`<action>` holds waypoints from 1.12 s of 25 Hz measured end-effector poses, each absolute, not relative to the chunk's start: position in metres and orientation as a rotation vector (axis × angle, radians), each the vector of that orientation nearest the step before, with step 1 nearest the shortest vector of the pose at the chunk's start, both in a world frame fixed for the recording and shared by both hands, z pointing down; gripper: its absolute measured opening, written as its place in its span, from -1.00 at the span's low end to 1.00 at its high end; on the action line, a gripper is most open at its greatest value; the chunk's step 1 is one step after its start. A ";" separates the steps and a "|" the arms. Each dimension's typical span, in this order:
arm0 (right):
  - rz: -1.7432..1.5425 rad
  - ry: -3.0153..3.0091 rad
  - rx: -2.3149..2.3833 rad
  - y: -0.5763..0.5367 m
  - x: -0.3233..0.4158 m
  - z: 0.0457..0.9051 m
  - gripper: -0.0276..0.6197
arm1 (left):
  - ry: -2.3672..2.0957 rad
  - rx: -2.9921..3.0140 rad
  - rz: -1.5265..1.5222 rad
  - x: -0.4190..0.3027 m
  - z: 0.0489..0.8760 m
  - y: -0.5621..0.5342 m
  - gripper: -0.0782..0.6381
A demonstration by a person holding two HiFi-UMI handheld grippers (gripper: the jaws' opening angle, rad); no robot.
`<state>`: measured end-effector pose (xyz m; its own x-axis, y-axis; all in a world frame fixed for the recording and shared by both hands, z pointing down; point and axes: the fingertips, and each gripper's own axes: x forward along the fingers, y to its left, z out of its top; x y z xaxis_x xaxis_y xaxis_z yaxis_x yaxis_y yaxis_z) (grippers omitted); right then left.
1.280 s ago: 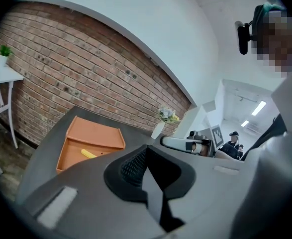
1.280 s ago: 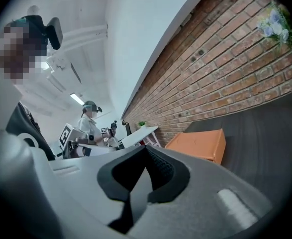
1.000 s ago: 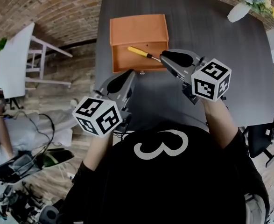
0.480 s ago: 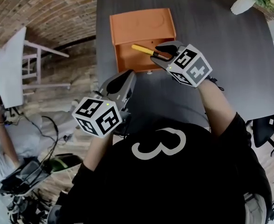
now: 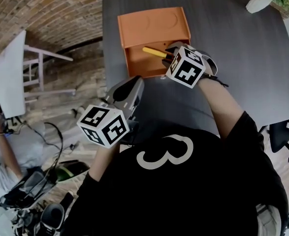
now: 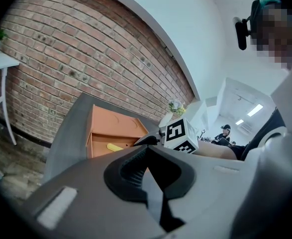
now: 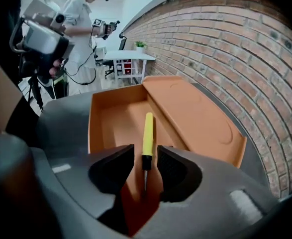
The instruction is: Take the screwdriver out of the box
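An orange box [image 5: 154,23] lies open on the dark table [image 5: 242,58], lid folded back. The yellow-handled screwdriver [image 5: 153,51] lies in its tray. My right gripper [image 5: 170,53] points steeply down into the tray. Its jaws have just been opening and now stand open on either side of the screwdriver [image 7: 147,133], at its black collar, with gaps at both pads. The right gripper [image 7: 146,161] holds nothing. My left gripper [image 5: 134,82] hangs near the table's left front edge, jaws together and empty. Over the left gripper [image 6: 146,156] the box [image 6: 113,128] shows ahead.
A white vase of flowers [image 5: 260,1] stands at the table's far right corner. A white side table [image 5: 9,73] is on the floor to the left, with cables and gear below it. Another person [image 7: 81,19] stands beyond the table.
My right gripper dropped from above the box front into the tray, tipping downward and rolling, and its jaws spread around the screwdriver. The left gripper shifted slightly.
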<state>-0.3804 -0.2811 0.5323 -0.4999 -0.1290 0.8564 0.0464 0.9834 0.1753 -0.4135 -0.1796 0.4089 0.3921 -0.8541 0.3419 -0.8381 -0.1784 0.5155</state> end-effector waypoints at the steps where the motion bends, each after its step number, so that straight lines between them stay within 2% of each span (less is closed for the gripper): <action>1: -0.233 -2.055 0.056 -0.282 -0.381 0.536 -0.45 | -1.443 2.009 -0.033 -0.415 0.410 -0.179 -0.75; 12: -0.316 -1.838 0.009 -0.287 -0.379 0.561 -0.55 | -1.425 2.004 -0.048 -0.418 0.414 -0.176 -0.75; 15: -0.297 -1.831 -0.010 -0.284 -0.380 0.562 -0.66 | -1.426 2.003 -0.047 -0.420 0.414 -0.176 -0.75; 28: -0.405 -1.834 0.017 -0.280 -0.380 0.555 -0.67 | -1.444 1.996 -0.058 -0.421 0.414 -0.164 -0.75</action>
